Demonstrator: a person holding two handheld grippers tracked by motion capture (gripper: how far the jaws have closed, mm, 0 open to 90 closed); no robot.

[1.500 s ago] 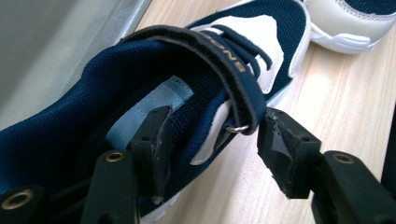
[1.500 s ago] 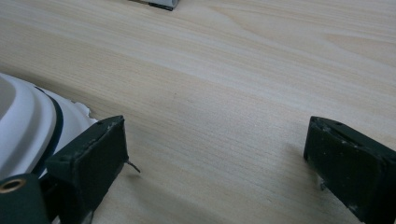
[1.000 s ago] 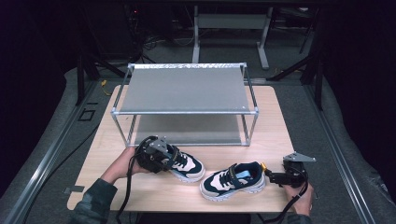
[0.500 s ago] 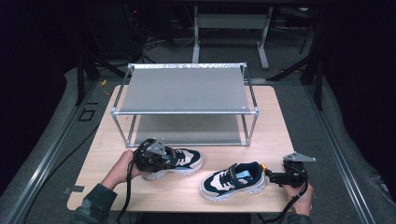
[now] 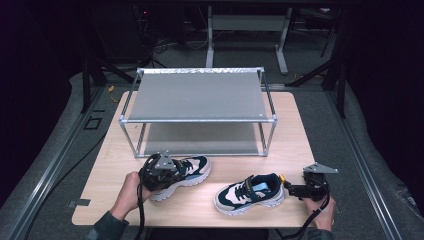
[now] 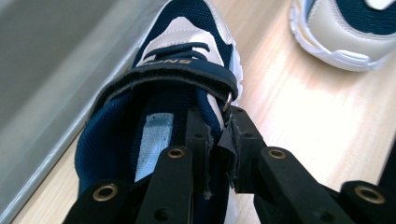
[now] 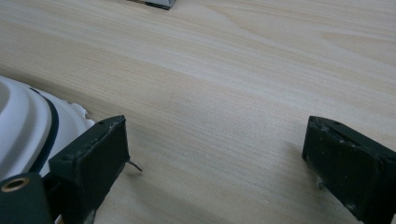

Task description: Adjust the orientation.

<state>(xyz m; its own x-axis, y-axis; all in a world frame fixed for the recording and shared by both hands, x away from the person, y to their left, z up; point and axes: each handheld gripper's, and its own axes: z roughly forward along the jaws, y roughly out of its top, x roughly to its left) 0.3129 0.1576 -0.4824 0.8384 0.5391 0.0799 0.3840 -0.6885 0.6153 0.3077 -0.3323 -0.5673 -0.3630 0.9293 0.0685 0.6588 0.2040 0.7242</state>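
A navy and white shoe (image 5: 192,171) lies at the front left of the table, toe pointing right, close to the rack. My left gripper (image 5: 161,172) is shut on that shoe's collar; in the left gripper view the gripper (image 6: 217,128) pinches the collar's side wall beside the strap of the shoe (image 6: 180,42). The matching shoe (image 5: 250,192) lies at the front right, toe to the left, and its edge also shows as the matching shoe (image 6: 341,28). My right gripper (image 5: 292,189) stands open just behind its heel, the right gripper (image 7: 215,149) holding nothing, with the white heel (image 7: 23,126) beside one jaw.
A two-level metal rack (image 5: 200,95) with grey shelves stands across the middle of the wooden table (image 5: 300,140). Its lower shelf edge (image 6: 56,93) runs just beside the held shoe. Bare wood lies between the two shoes and right of the rack.
The left gripper's jaws have closed on the shoe's collar. The shoe has turned, its toe swinging up toward the rack, and shifted slightly left. The right gripper and other shoe are unmoved.
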